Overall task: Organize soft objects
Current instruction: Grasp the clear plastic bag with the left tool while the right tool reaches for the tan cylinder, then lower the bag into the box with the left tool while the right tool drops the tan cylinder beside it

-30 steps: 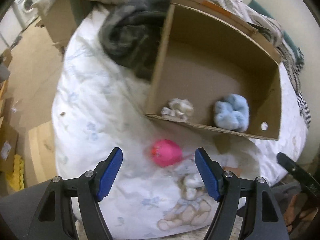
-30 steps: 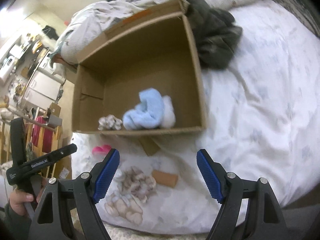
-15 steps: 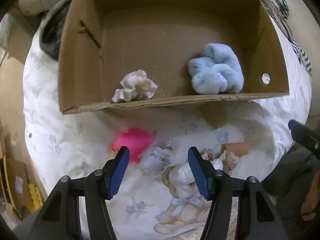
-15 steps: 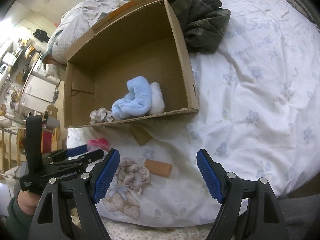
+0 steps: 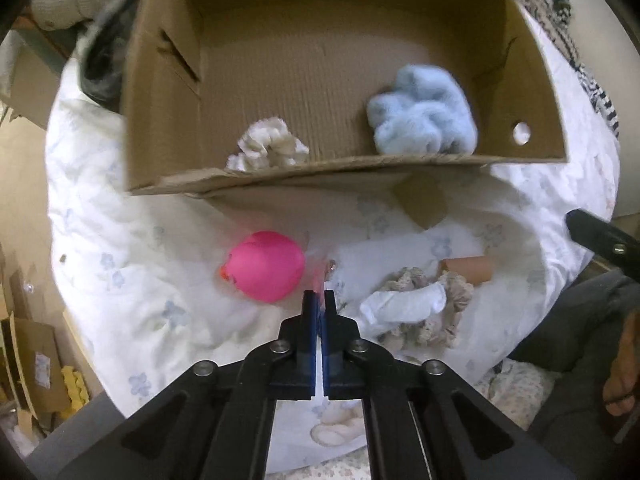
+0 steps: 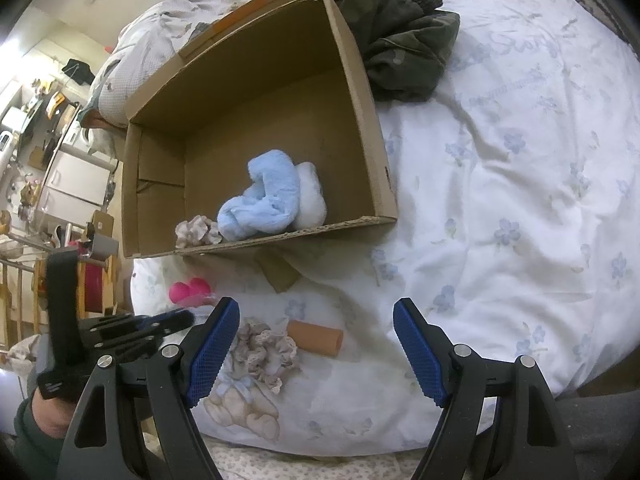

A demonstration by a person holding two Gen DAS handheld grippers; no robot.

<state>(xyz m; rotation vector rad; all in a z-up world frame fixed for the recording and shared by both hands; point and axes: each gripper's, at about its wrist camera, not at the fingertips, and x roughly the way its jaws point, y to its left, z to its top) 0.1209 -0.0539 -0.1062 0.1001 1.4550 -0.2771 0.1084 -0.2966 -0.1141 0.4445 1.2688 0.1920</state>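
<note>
A cardboard box (image 5: 280,178) (image 6: 372,128) lies on the bed. It holds a light blue fluffy cloth (image 5: 422,114) (image 6: 264,200) and a beige scrunchie (image 5: 268,148) (image 6: 198,230). In front of it lie a pink squishy toy (image 5: 266,266) (image 6: 188,290), a beige lace scrunchie (image 5: 424,312) (image 6: 264,350), a white sock (image 5: 404,304) and a tan cardboard tube (image 5: 468,266) (image 6: 316,338). My left gripper (image 5: 319,296) (image 6: 176,318) is shut on a clear plastic wrapper (image 5: 318,280) beside the pink toy. My right gripper (image 6: 316,316) is open above the tube and scrunchie.
A dark green garment (image 6: 400,48) is heaped behind the box. The white flowered bedsheet (image 6: 500,200) spreads to the right. A small cardboard flap (image 5: 420,200) sticks out under the box front. Boxes and clutter stand on the floor (image 5: 32,360) left of the bed.
My left gripper has closed from wide open onto the clear wrapper beside the pink toy. The right gripper has stayed open and moved a little nearer the scrunchie and tube.
</note>
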